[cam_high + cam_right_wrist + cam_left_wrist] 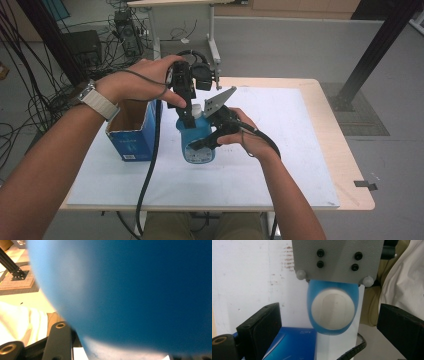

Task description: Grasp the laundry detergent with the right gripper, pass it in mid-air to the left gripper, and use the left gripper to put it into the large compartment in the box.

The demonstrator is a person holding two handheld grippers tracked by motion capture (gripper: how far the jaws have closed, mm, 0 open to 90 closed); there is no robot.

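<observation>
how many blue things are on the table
2: a blue bottle held upright at the middle of the table by the right claw, and an open blue box just left of it. Nothing else blue shows there.

The high view looks forward and down over the white table (280,165), the left gripper view looks straight down at close range onto the blue bottle (333,312), and the right gripper view presses against that same bottle's side.

Print on the blue box (131,142) and blue bottle (198,145) seems too blurred to read.
</observation>
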